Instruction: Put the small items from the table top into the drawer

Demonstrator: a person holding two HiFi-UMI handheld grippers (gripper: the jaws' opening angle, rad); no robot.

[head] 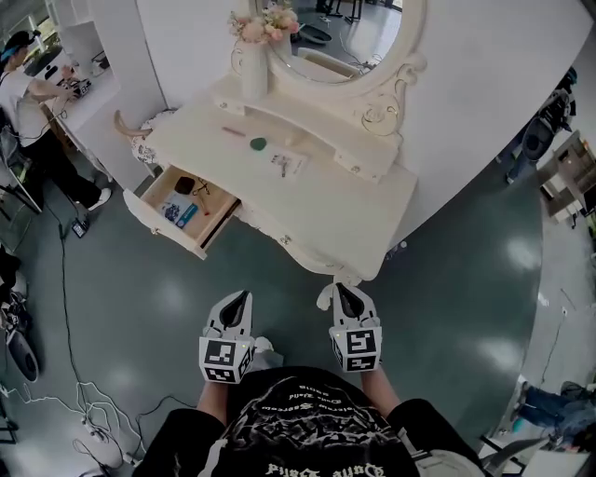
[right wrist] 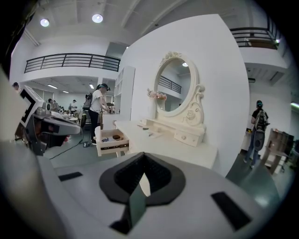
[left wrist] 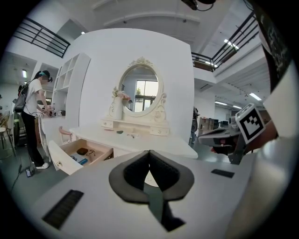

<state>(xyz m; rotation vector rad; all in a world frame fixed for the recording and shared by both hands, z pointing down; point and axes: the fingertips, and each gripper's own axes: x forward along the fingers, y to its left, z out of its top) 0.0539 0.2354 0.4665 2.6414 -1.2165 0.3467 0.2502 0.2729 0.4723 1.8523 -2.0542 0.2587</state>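
Bench [head: 354, 210] at 12 o'clock; mirror [head: 345, 33] at its rear, vase [head: 253, 70] at the mirror's 9 o'clock. Small items [head: 289, 164] lie on the bench before the mirror. Drawer [head: 158, 226] projects at 10 o'clock, objects inside.

tabletop items [head: 287, 164] tiny, drawer contents [head: 184, 197] indistinct

an oval mirror [head: 340, 37] in a carved white frame stands against a curved white wall [head: 484, 102]. just left of the mirror, a white vase [head: 253, 70] holds pink flowers [head: 267, 22]. far left of the mirror, a person [head: 23, 107] in a white shirt bends over a counter [head: 88, 98]. in front of the mirror lies a grey-green floor [head: 466, 307], with cables [head: 93, 427] trailing at its left.
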